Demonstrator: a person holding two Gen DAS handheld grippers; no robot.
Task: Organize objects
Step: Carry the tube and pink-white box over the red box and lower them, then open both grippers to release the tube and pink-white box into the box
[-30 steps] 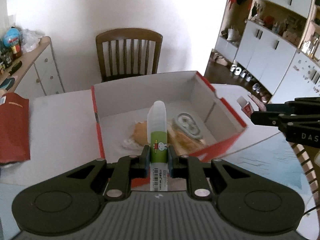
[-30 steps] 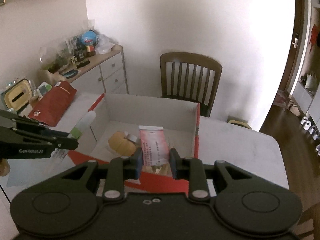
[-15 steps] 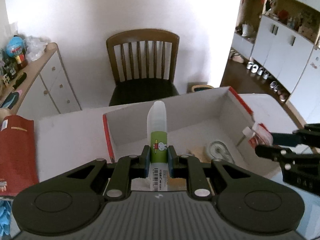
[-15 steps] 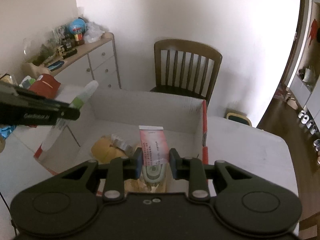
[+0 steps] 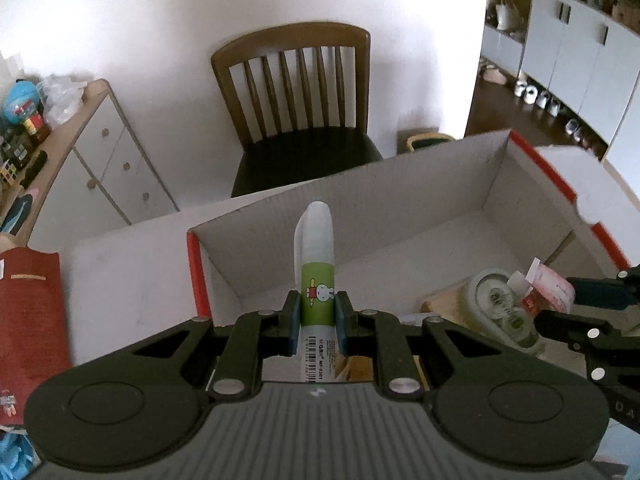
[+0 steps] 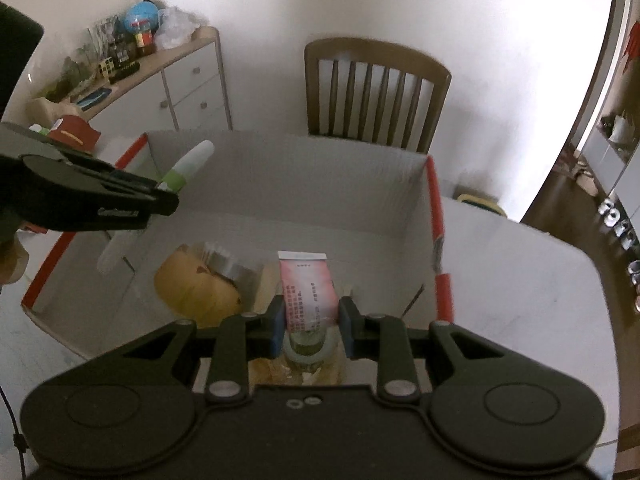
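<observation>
The left gripper [image 5: 318, 316] pinched a green-labelled glue stick [image 5: 317, 276] at frame centre, over the red-edged cardboard box [image 5: 400, 204]. The right gripper [image 6: 312, 322] clamped a pink tube [image 6: 306, 290] low in its frame. The box held a tape roll [image 6: 192, 286] and a correction-tape dispenser [image 5: 500, 304].

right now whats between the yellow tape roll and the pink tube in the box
A shiny silver roll sits between the yellow tape roll and pink tube, in the right wrist view.

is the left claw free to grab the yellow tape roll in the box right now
Probably not: the left claw is shut on the glue stick, so it must drop that first. The yellow tape roll itself lies uncovered in the box.
</observation>
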